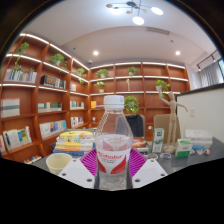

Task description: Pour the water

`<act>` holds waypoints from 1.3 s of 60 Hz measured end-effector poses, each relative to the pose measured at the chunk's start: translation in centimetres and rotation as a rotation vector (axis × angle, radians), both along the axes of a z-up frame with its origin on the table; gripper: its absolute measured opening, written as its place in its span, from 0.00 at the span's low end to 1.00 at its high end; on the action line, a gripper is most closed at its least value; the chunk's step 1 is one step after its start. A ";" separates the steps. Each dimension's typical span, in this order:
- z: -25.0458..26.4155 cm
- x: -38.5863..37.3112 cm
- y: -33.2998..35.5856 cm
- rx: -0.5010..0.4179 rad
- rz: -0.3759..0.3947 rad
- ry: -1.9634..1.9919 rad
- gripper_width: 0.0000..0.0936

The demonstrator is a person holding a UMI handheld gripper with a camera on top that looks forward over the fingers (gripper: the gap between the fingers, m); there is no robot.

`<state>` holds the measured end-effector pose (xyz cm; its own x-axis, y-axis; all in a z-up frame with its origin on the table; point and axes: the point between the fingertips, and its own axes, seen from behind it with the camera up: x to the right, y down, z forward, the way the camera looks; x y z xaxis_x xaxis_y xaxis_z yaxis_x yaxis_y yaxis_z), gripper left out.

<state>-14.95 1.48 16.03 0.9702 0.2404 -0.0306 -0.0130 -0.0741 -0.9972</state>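
The gripper (113, 168) sits at bottom center of the frame, pointed level and straight ahead w/ its two light fingers (76, 174) reaching up from the lower edge. Magenta pads (92, 160) on the inner faces press both sides of a clear plastic water bottle (114, 140), so the fingers are clenched on it. The bottle stands upright, center frame, white cap (114, 101) on top, red-and-white label (113, 155) around its middle at pad height. The body looks clear; water level can't be told.

Just behind, at lower left, a pale bowl (58, 160) rests on the table (205, 153); contents can't be seen. Beside it, a stack of colorful books (75, 143). To the right of the bottle, small boxes and packets (184, 147) are grouped on the tabletop, w/ a wooden jointed figure (173, 112) standing above them.

Farther back, wooden bookshelves (40, 95) w/ lit edges wrap the left and rear walls, holding books and small green plants (21, 47). A potted plant (131, 104) sits mid-room behind the bottle. Round ceiling lights (138, 19) glow at top center.
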 end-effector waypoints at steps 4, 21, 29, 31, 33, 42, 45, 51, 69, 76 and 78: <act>-1.9 0.5 0.6 -0.022 0.001 0.020 0.43; -5.0 0.6 0.6 -0.007 -0.019 -0.017 0.43; -5.0 0.6 0.7 -0.007 -0.032 -0.028 0.47; -5.0 0.6 0.7 -0.007 -0.036 -0.037 0.50; -5.1 0.7 0.7 -0.010 -0.042 -0.043 0.54; -6.0 1.0 -0.8 -0.072 -0.072 -0.076 0.79; -6.1 1.0 -1.8 -0.073 -0.075 -0.080 0.87; -5.8 1.5 -4.3 -0.082 -0.101 -0.066 0.87; -3.0 4.0 -10.8 -0.076 -0.181 -0.018 0.88; -2.1 5.4 -12.2 -0.058 -0.220 -0.005 0.88; -1.9 5.9 -12.6 -0.055 -0.233 0.001 0.88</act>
<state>-9.04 -11.09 14.15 0.9992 0.0084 -0.0382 -0.0369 -0.1234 -0.9917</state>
